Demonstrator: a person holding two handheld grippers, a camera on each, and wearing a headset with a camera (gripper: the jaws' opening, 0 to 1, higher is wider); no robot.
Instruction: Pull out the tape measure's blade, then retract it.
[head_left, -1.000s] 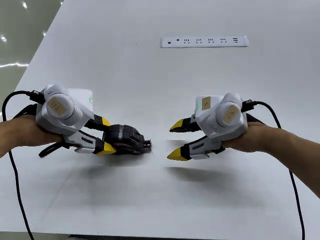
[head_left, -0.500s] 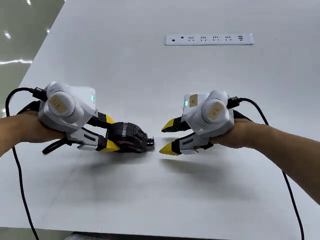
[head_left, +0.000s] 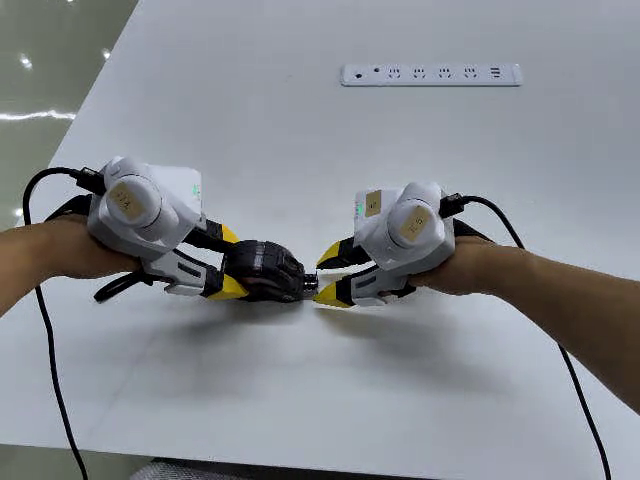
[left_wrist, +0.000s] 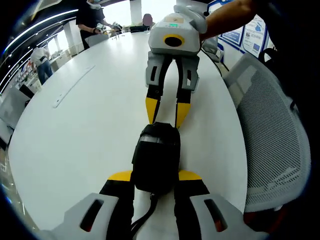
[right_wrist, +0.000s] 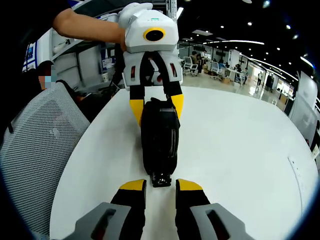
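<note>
Tape measure, black, sits near the bench's front edge, clamped in the left gripper's jaws; the right gripper's jaws stand apart, flanking its blade tip.

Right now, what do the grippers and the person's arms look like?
The left gripper and right gripper match: rounded white housings, black jaws with yellow tips, a round tan label and a green light on each. A black cable trails from each. The forearms are bare, and the person wears dark clothing.
</note>
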